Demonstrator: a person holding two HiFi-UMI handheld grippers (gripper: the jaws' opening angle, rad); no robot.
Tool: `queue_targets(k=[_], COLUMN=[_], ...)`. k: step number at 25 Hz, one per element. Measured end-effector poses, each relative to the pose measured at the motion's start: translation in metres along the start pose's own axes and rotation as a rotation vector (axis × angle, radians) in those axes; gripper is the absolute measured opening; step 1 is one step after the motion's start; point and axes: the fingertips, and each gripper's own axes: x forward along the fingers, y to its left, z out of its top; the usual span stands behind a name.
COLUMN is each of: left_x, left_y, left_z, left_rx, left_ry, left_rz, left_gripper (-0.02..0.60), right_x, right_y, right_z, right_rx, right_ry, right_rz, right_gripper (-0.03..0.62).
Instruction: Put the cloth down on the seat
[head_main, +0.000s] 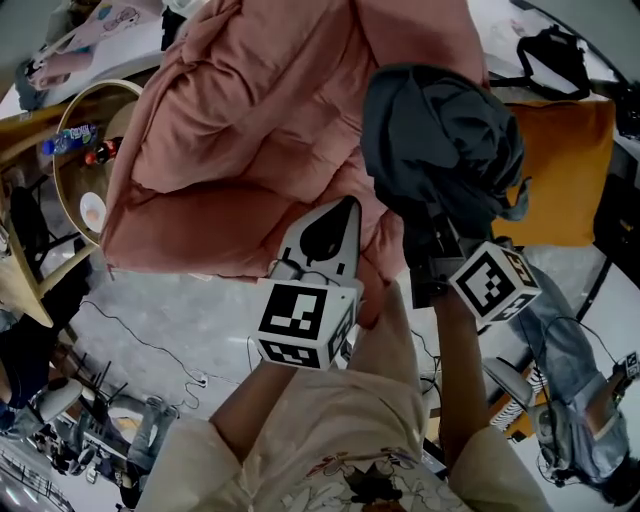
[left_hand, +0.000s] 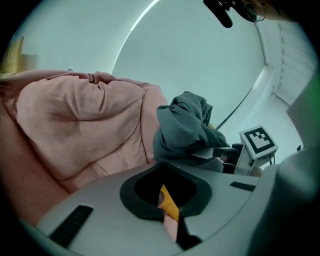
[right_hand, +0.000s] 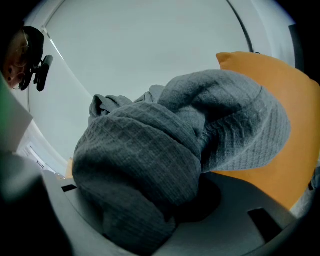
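- The right claw is clenched on the bunched grey cloth.
- The left claw, alongside, is closed and empty.
- An orange cushion lies beyond the right claw.
- A pink quilt lies beyond the left claw.

Matt, ribbed grey knit cloth

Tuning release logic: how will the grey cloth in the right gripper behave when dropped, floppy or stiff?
Likely floppy: the grey cloth bunches in soft folds over the right gripper. Probably light, since one pinch carries the whole wad. Its ribbed knit looks grippy, so it should slump rather than slide.
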Motion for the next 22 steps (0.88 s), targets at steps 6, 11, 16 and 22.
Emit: queue_targets(k=[6,11,16,22], left_x=[0.021,0.04,0.054,0.054], left_y=[0.009,0.011,0.015,0.022], left_z=[0.004,0.003,-0.002,-0.006], left_rx=[-0.007,-0.008,0.0,-0.012], left_ry=[0.008,0.017,0.034,0.036], left_rz=[0.008,0.011,0.02,0.041], left_gripper=[0.005,0.005,0.005,0.005], right_x=[0.032,0.058,0.084,0.103], right_y=[-0.017,-0.032,-0.05,-0.06], right_z=[0.003,0.009,0.014,0.018], right_rx=[0.018,0.005,-0.012,-0.07], right_ry=[0.004,0.013,0.032,0.056], right_rz=[-0.015,-0.021,-0.041,-0.061], right_gripper=[0.242,0.242,0.244,0.244])
